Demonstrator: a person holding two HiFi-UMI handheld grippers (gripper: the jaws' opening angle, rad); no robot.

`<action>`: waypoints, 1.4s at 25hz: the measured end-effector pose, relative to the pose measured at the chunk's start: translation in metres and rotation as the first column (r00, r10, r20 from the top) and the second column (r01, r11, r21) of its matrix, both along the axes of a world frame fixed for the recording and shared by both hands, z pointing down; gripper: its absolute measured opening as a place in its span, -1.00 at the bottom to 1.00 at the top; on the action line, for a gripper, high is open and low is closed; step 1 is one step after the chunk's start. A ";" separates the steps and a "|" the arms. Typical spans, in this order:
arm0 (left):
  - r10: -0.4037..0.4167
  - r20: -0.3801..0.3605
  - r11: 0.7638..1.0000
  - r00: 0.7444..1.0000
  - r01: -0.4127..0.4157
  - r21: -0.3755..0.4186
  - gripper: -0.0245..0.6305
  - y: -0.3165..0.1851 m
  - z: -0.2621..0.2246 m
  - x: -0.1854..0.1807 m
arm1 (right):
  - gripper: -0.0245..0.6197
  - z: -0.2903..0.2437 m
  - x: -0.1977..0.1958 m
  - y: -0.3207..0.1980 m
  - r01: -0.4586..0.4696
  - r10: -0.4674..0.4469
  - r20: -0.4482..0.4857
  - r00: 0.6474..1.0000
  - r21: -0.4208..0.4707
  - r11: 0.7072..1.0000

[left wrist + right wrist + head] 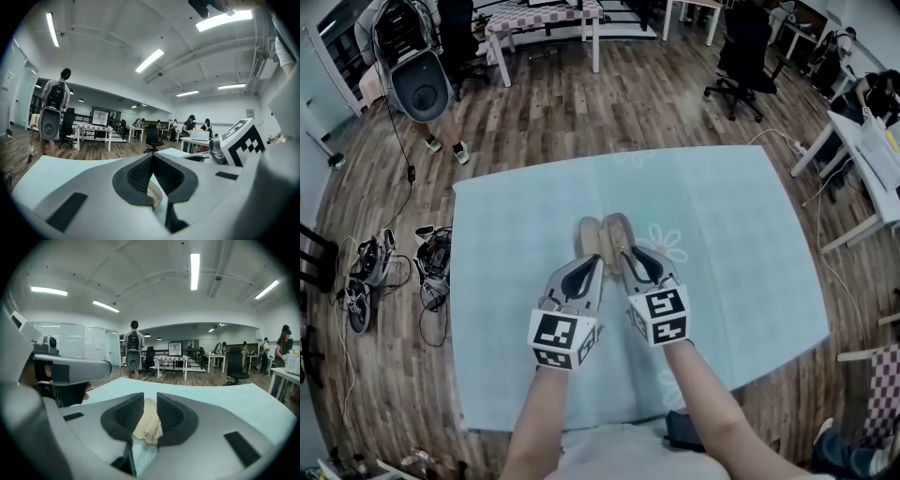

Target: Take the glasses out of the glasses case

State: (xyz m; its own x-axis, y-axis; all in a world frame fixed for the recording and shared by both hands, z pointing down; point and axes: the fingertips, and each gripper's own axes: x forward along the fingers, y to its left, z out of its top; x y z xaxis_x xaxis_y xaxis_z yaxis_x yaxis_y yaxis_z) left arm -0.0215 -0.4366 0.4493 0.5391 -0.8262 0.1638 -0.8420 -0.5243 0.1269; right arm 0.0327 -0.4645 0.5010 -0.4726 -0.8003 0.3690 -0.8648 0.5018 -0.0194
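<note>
Left gripper point(152, 157) jaws pinched together at tips over pale counter point(70, 168), tan glasses case point(153, 196) edge between the pads, marker cube point(243, 143) at right, backpacked person point(56, 105) standing far left.

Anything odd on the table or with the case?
Nothing stands out. The glasses case lies open on the blue cloth, no damage visible; the left gripper pinches its edge, the right gripper straddles it.
</note>
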 end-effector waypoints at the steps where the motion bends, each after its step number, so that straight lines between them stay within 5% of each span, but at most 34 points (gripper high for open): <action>1: 0.002 -0.002 1.000 1.000 -0.002 -0.005 -0.90 -0.001 0.002 -0.001 | -0.67 0.004 -0.002 -0.002 0.000 0.000 -0.006 1.000 -0.004 1.000; 28: 0.018 -0.029 0.998 0.999 -0.020 -0.060 -0.90 -0.058 0.034 -0.013 | -0.70 0.098 -0.026 -0.064 -0.034 0.005 -0.154 0.988 -0.190 0.981; 35: -0.014 -0.043 0.997 0.999 0.011 -0.081 -0.90 -0.068 0.042 -0.024 | -0.69 0.121 -0.016 -0.072 -0.073 0.005 -0.258 0.966 -0.253 0.965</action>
